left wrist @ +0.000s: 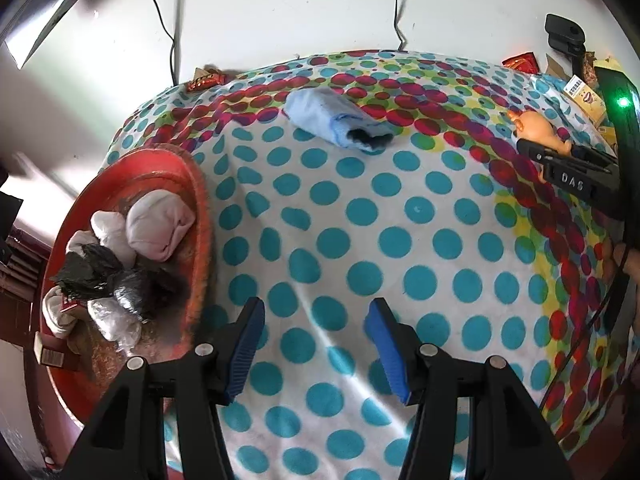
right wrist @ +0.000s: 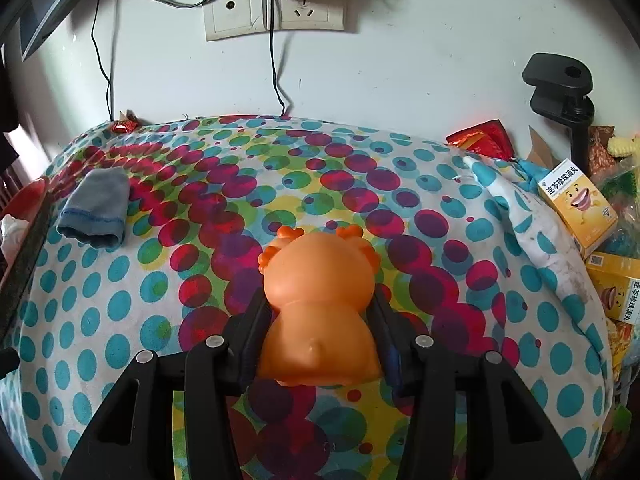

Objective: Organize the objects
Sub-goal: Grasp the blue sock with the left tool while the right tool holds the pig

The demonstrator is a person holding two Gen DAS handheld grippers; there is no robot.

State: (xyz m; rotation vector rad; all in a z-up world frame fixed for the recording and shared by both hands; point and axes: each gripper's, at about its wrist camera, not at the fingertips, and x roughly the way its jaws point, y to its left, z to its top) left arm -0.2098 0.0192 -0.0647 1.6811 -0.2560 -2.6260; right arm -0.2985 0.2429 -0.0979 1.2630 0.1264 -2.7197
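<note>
My right gripper (right wrist: 320,304) is shut on an orange plastic toy figure (right wrist: 318,312), held above the polka-dot cloth (right wrist: 200,240); the toy also shows in the left wrist view (left wrist: 538,126), with the right gripper (left wrist: 568,168) at the right edge. My left gripper (left wrist: 316,312) is open and empty over the cloth (left wrist: 400,240). A rolled light-blue sock (left wrist: 338,120) lies far ahead of it, and shows at the left in the right wrist view (right wrist: 96,208). A red basin (left wrist: 196,216) at the left holds rolled white socks (left wrist: 160,228) and black bags (left wrist: 92,272).
A white wall with sockets (right wrist: 276,12) and hanging cables (right wrist: 276,80) stands behind the table. Yellow medicine boxes (right wrist: 576,204), a black clamp stand (right wrist: 560,92) and red snack packets (right wrist: 484,140) crowd the right side. A red wrapper (left wrist: 206,80) lies at the back left.
</note>
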